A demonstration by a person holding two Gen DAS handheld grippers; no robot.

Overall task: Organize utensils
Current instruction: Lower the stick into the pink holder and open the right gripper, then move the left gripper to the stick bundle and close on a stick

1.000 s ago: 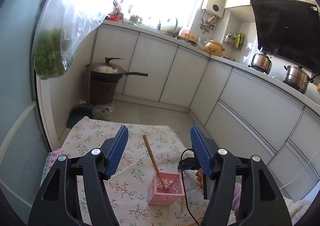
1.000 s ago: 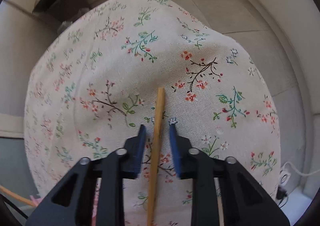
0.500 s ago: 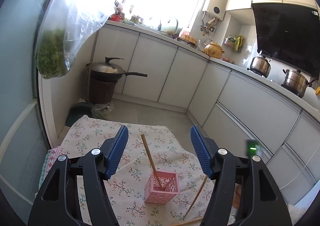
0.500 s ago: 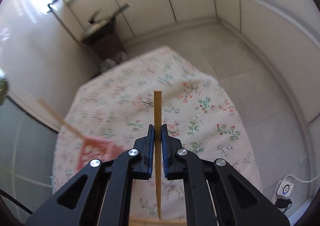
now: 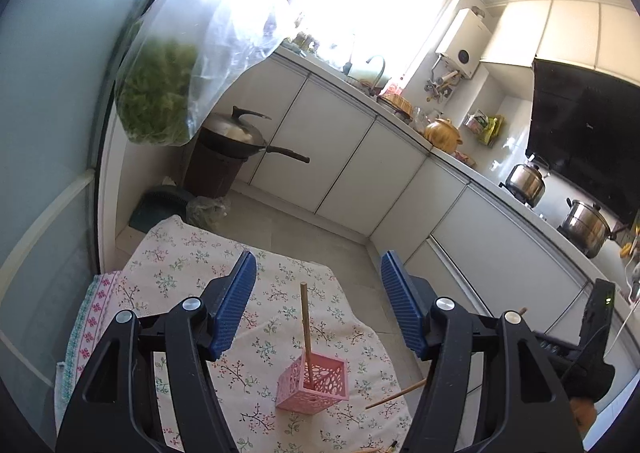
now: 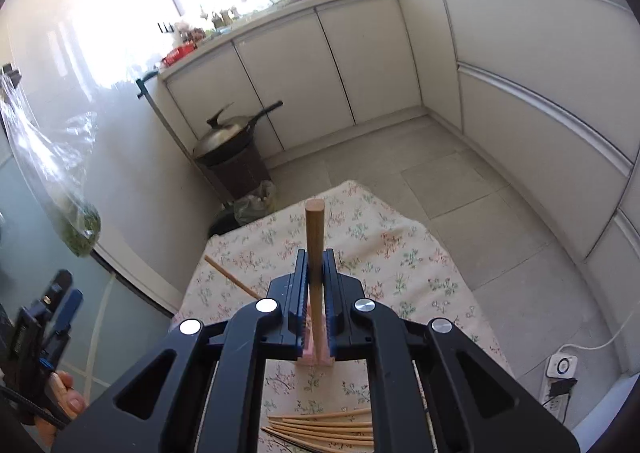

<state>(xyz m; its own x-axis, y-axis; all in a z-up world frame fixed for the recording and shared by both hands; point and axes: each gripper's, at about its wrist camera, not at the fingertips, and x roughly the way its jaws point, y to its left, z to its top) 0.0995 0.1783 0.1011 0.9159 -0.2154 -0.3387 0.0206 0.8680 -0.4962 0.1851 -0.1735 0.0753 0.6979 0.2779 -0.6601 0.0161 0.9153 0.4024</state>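
One wooden chopstick (image 5: 306, 327) stands in the pink basket (image 5: 314, 385); others (image 6: 320, 427) lie loose.

Bench (image 5: 172, 261) with floral cloth: the far and left parts lie bare and passable. A pink basket (image 5: 316, 383) stands near the middle, with one chopstick (image 5: 306, 329) rising from it as an upright obstacle. Loose chopsticks (image 6: 320, 429) crowd the near edge. A hanging bag of greens (image 5: 156, 93) overhangs the far left corner. Open floor separates the bench from the cabinets (image 6: 520, 101).
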